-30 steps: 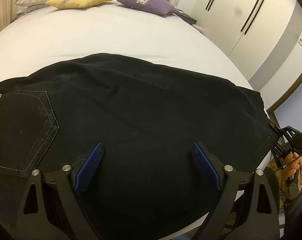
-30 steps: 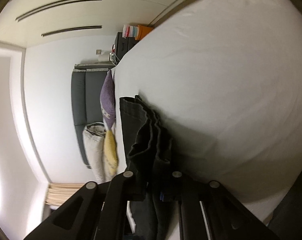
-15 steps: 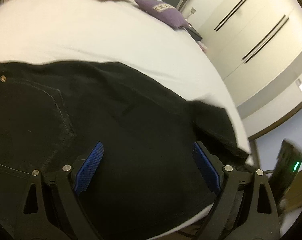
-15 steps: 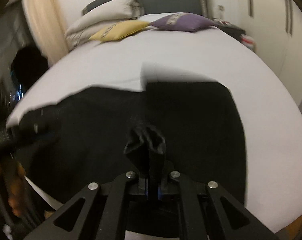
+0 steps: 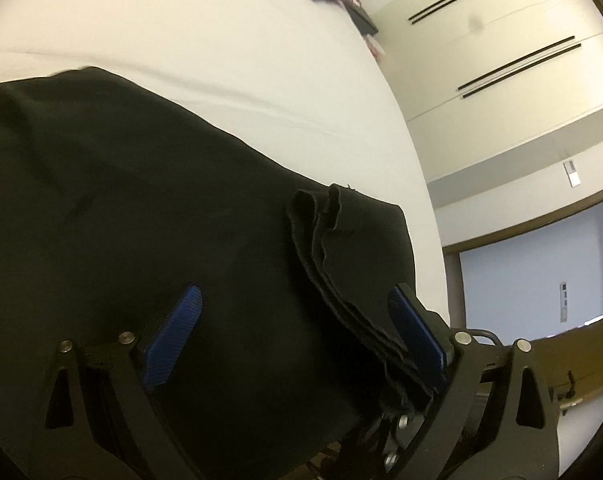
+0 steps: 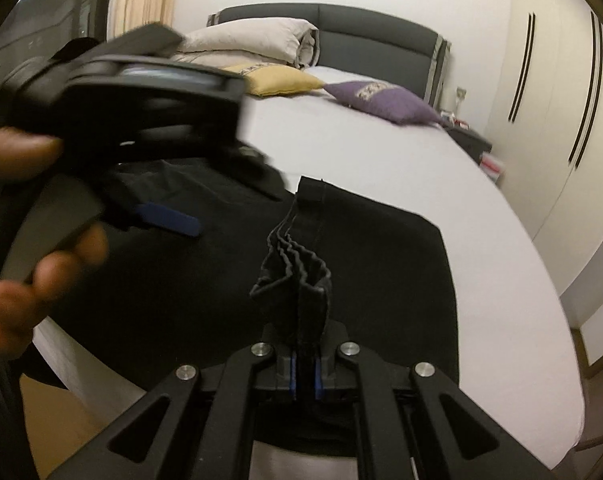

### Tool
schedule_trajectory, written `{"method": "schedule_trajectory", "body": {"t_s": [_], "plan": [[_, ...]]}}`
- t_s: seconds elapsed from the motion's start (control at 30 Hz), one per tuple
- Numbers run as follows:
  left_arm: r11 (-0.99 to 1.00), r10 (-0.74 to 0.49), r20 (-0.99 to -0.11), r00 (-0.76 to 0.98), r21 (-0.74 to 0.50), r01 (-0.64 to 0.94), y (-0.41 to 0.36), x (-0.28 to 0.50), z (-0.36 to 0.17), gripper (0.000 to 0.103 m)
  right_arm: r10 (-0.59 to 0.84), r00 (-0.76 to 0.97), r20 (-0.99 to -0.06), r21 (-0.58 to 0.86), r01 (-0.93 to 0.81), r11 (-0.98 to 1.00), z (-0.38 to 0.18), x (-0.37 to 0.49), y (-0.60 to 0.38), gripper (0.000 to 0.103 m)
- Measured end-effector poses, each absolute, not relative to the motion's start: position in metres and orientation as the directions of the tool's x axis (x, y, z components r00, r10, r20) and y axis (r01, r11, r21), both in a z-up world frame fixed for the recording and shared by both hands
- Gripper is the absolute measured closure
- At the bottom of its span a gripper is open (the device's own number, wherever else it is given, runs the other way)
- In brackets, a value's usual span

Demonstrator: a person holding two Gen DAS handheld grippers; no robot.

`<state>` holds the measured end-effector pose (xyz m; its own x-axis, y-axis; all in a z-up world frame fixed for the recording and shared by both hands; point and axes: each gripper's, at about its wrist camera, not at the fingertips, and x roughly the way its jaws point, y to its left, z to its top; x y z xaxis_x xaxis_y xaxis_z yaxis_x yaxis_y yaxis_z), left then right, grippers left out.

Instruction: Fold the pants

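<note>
At the far left of the right wrist view, a hand (image 6: 29, 216) grips the handle of the left tool (image 5: 297, 332), whose blurred black body and one blue pad hang above the left part of the black pants (image 6: 381, 264). Its jaws stand wide apart, grasping nothing; in its own view the two blue pads straddle dark cloth, the right pad (image 5: 417, 340) just beside a bunched strip of folded hem.

The pants lie spread on the white bed (image 6: 441, 168), along its near edge, with their cloth reaching or slightly overhanging that edge at the bottom. Their far border runs across the mattress, and a straight side edge ends well short of the bed's right edge, leaving a broad band of bare sheet there. More bare sheet stretches from the pants toward the head of the bed.

In the middle, the right tool (image 6: 305, 372) is clenched on a pleated bundle of the pants' cloth, which rises in wavy layers from between its pads, lifted off the rest of the garment.

At the head of the bed lie a rolled pale duvet (image 6: 253, 40), a yellow cushion (image 6: 277, 80) and a purple cushion (image 6: 385, 100) before a grey headboard (image 6: 377, 28). To the right stands a white wardrobe (image 6: 549, 92), apart from the bed's right edge.
</note>
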<state>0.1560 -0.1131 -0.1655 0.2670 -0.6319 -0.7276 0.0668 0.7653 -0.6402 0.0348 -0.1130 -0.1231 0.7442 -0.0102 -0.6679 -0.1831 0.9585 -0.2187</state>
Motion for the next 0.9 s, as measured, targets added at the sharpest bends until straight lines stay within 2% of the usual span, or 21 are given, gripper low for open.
{"method": "schedule_trajectory", "body": {"t_s": [0.27,0.33,0.37,0.4,0.43,0.47,0.53,0.57,0.9], "plan": [[0.712,-0.696,-0.692,0.191,-0.699,0.065,-0.129,0.168,-0.17,0.008,-0.024,0.798,-0.602,-0.304,-0.202,0.931,-0.111,0.026,-0.099,0.096],[0.686,-0.723,-0.665,0.19,-0.724,0.075,-0.129,0.168,-0.168,0.012,-0.028,0.808,-0.589,-0.339,-0.215,0.916,-0.112,0.021,-0.092,0.096],[0.678,-0.73,-0.657,0.187,-0.73,0.083,-0.128,0.165,-0.167,0.027,-0.03,0.809,-0.587,-0.35,-0.221,0.91,-0.113,0.019,-0.09,0.096],[0.667,-0.742,-0.648,0.171,-0.739,0.097,-0.129,0.165,-0.166,0.051,-0.031,0.81,-0.586,-0.366,-0.231,0.902,-0.114,0.018,-0.086,0.096],[0.667,-0.744,-0.649,0.161,-0.738,0.104,-0.129,0.164,-0.166,0.063,-0.028,0.809,-0.587,-0.371,-0.238,0.898,-0.114,0.017,-0.084,0.096],[0.672,-0.74,-0.654,0.159,-0.732,0.112,-0.127,0.163,-0.165,0.081,-0.024,0.808,-0.589,-0.372,-0.244,0.896,-0.114,0.017,-0.081,0.096],[0.673,-0.739,-0.651,0.175,-0.728,0.134,-0.118,0.16,-0.16,0.092,-0.013,0.807,-0.59,-0.373,-0.259,0.891,-0.112,0.016,-0.073,0.096],[0.672,-0.74,-0.649,0.179,-0.727,0.139,-0.116,0.158,-0.159,0.095,-0.001,0.804,-0.594,-0.364,-0.268,0.892,-0.11,0.018,-0.07,0.096],[0.767,-0.637,-0.711,0.3,-0.625,0.147,-0.016,0.153,-0.125,0.095,0.158,0.771,-0.616,-0.286,-0.407,0.868,-0.099,0.038,0.003,0.096]]}}
